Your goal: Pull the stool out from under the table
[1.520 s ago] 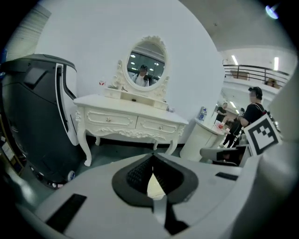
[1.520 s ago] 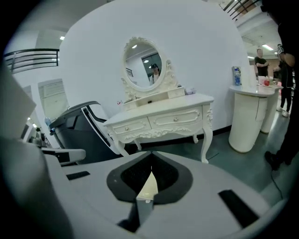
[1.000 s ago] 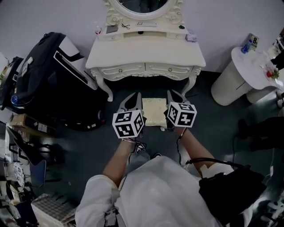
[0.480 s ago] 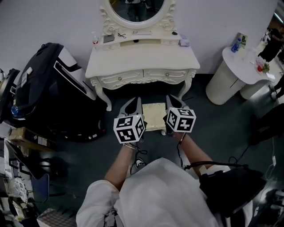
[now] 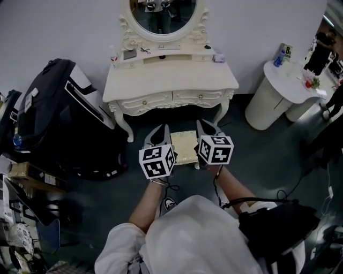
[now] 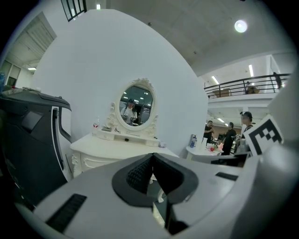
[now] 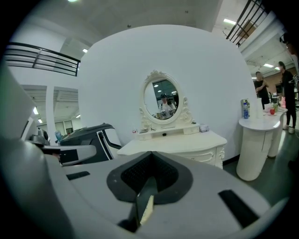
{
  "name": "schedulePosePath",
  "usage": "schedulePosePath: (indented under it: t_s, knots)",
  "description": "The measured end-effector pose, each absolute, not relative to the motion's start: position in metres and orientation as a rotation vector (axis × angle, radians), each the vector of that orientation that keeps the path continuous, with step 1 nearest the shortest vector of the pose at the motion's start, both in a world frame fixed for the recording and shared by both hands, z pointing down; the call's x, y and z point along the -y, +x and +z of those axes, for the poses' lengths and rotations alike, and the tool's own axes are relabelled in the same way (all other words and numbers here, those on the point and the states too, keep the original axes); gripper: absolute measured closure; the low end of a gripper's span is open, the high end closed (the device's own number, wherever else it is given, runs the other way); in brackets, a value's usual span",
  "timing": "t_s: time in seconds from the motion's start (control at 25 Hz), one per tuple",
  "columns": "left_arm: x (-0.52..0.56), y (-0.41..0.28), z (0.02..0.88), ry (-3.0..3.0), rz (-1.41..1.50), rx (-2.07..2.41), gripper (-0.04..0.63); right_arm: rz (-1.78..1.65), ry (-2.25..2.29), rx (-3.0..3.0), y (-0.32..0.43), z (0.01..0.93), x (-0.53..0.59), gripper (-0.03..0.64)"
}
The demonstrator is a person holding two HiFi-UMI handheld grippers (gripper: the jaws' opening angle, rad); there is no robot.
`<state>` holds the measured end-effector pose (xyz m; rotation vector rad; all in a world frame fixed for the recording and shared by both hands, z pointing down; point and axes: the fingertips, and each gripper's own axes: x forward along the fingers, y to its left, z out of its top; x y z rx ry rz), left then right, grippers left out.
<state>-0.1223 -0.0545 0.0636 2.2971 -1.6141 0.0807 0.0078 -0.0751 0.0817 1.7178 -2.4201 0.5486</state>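
On the dark floor just off the middle of the front edge of a white dressing table's tabletop, a small cream stool stands clear of the overhang. It sits roughly level with the table's curved front legs and is flanked by two hand-held tools. The left gripper lies along the stool's left side and the right gripper along its right, each pointing toward the table with its marker cube nearest the person. Both are clenched, jaws drawn fully together with the black pads meeting. In the right gripper view a pale cream strip shows low in the slot beneath the pads, but whether either tool actually pinches the stool's edge cannot be told. The person, in a white top, stands over the stool with both forearms stretched forward. An oval mirror in a carved frame rises from the tabletop's rear edge above a low shelf holding a few small items too small to identify. A bulky black unit stands on the floor beside the table's left end. A round white pedestal stand carrying a bottle stands off the right end.
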Motion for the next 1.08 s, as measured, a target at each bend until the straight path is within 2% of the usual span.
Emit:
schedulePosePath:
  t_s: [1.08]
  knots:
    - [0.082,-0.113,0.063,2.263,0.043,1.628,0.586,0.484,1.646,2.429,0.012,0.08,0.097,0.618]
